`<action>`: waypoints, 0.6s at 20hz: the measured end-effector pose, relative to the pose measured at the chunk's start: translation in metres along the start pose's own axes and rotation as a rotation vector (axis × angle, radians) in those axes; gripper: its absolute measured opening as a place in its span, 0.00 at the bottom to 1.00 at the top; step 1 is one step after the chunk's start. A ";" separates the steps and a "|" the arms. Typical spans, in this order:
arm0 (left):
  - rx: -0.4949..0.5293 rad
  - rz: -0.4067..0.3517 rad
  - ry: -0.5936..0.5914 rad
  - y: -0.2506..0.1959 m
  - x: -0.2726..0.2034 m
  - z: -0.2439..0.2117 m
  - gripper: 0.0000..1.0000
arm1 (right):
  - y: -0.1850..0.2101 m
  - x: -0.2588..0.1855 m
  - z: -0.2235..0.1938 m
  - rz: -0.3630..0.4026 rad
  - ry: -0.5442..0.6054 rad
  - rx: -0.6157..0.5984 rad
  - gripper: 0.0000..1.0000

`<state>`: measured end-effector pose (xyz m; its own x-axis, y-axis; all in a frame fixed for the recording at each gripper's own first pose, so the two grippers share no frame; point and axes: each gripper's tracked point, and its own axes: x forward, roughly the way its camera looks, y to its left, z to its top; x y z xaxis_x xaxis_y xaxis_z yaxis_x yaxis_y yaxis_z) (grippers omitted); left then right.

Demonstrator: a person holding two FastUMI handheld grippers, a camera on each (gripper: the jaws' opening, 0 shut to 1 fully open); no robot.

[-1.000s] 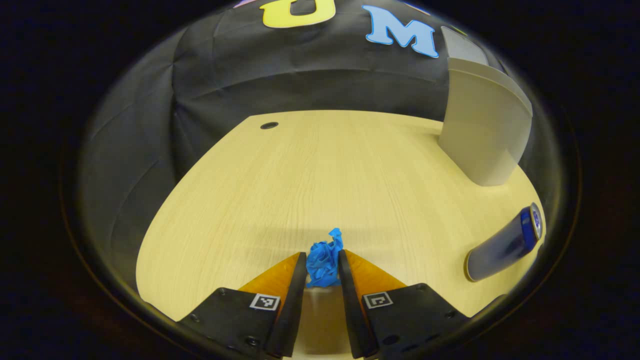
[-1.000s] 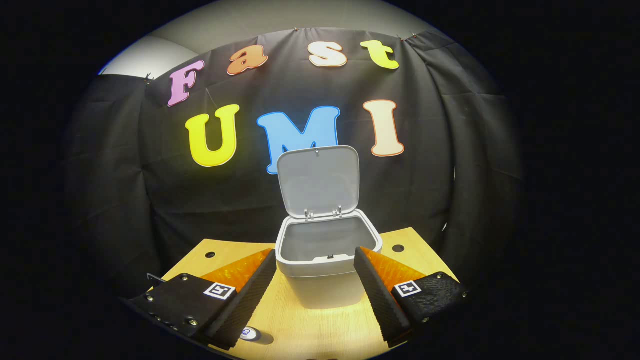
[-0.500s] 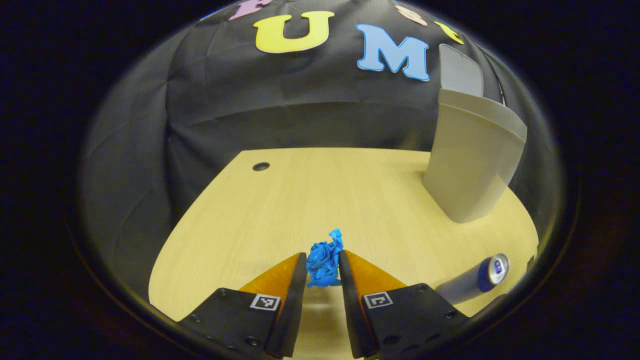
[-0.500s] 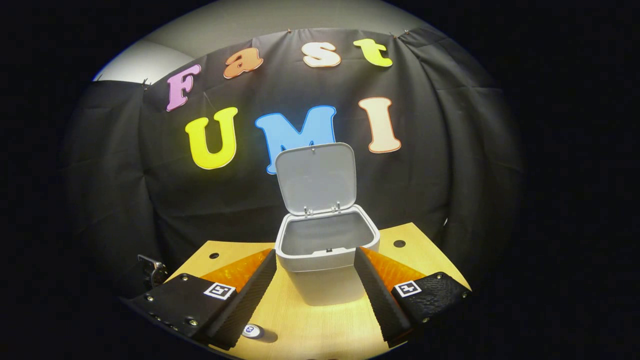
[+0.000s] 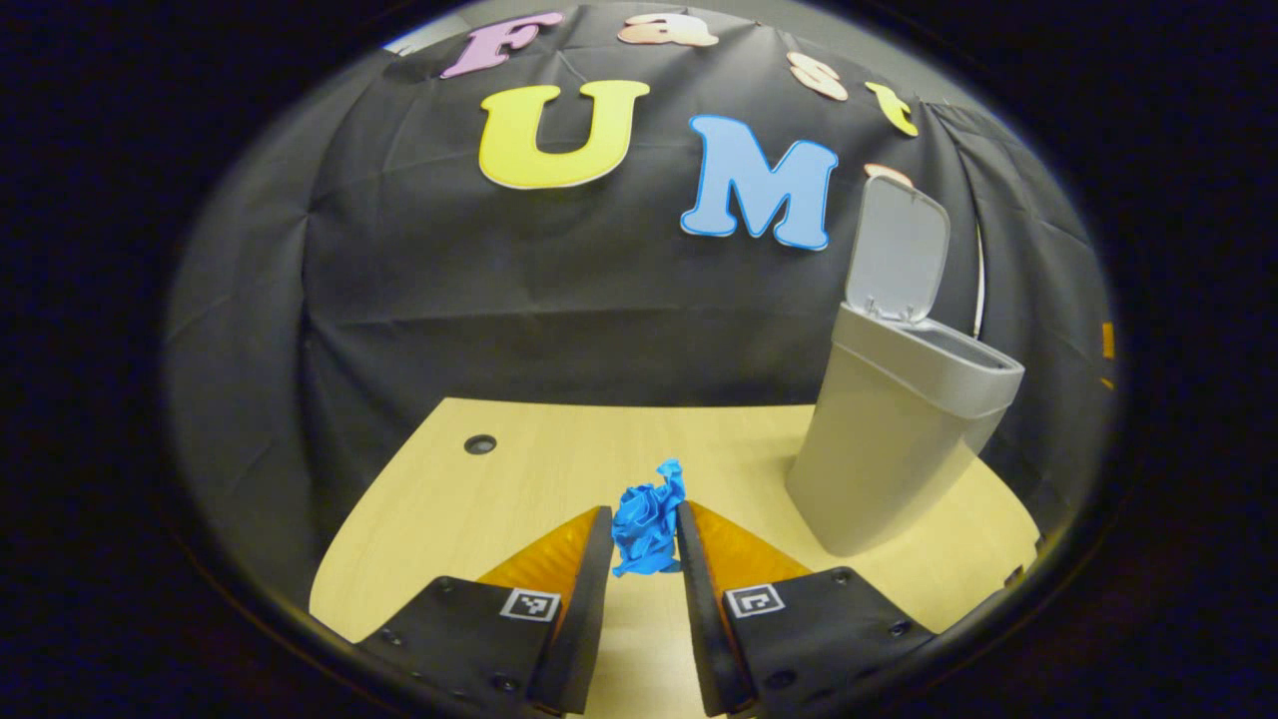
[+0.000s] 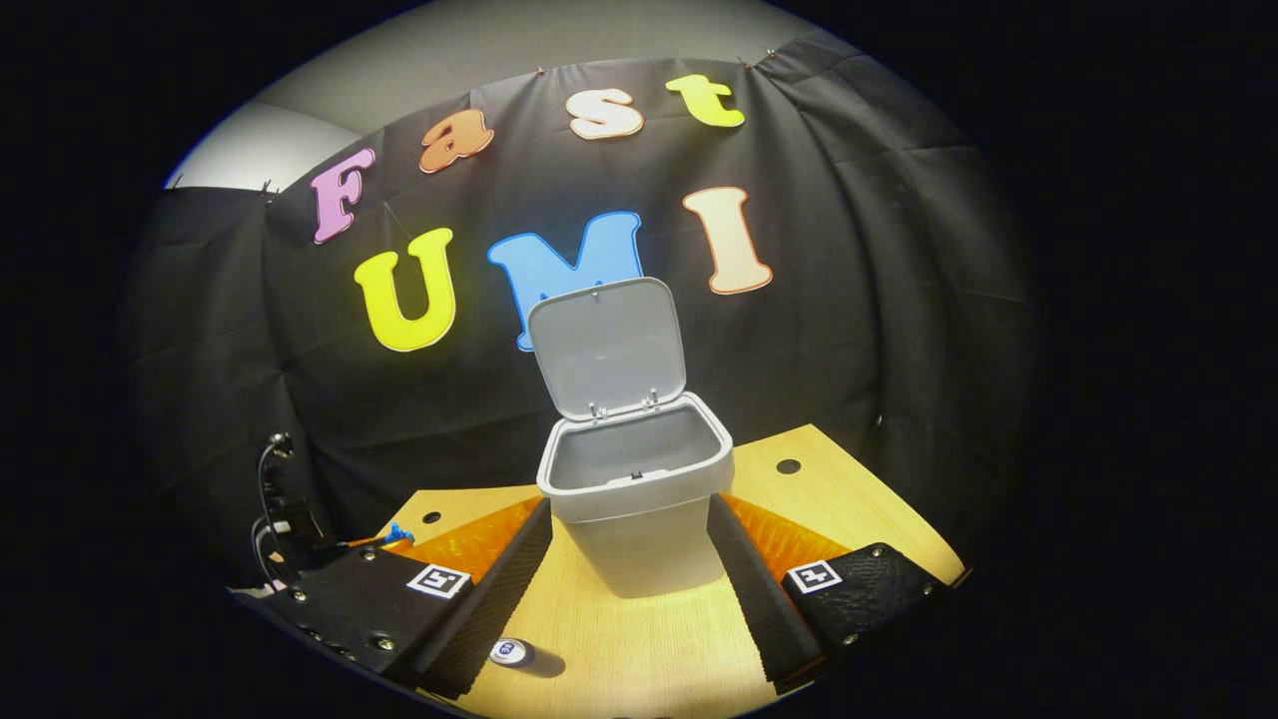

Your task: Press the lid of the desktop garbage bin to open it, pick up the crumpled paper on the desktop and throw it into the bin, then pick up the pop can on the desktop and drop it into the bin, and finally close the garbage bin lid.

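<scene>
Blue crumpled paper (image 5: pixel 647 524), all jagged folds, sits pinched between both fingers of the left gripper (image 5: pixel 644 534), held up above the pale wood-grain desktop (image 5: pixel 499 499); off to its right is the smooth grey plastic garbage bin (image 5: pixel 889 439), tapered, lid (image 5: pixel 897 250) flipped upright; in the right gripper view the bin (image 6: pixel 639 499) stands between the wide-apart fingers of the right gripper (image 6: pixel 629 569), which grip nothing; the pop can (image 6: pixel 507 651) is half hidden behind a ribbed finger, only its top showing.
</scene>
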<state>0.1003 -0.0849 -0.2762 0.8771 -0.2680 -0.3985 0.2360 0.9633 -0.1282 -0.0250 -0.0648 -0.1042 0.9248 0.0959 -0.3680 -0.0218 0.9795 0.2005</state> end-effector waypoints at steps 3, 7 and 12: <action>0.011 -0.041 -0.033 -0.024 0.006 0.026 0.47 | -0.005 -0.008 -0.002 -0.014 -0.006 0.022 1.00; 0.033 -0.108 -0.062 -0.064 0.018 0.054 0.47 | -0.017 -0.018 -0.004 -0.042 -0.014 0.039 1.00; 0.054 -0.195 -0.092 -0.113 0.024 0.083 0.47 | -0.036 -0.035 -0.005 -0.090 -0.031 0.064 1.00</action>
<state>0.1293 -0.1990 -0.1962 0.8466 -0.4484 -0.2866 0.4243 0.8938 -0.1453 -0.0582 -0.1029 -0.1035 0.9335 0.0017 -0.3586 0.0851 0.9704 0.2260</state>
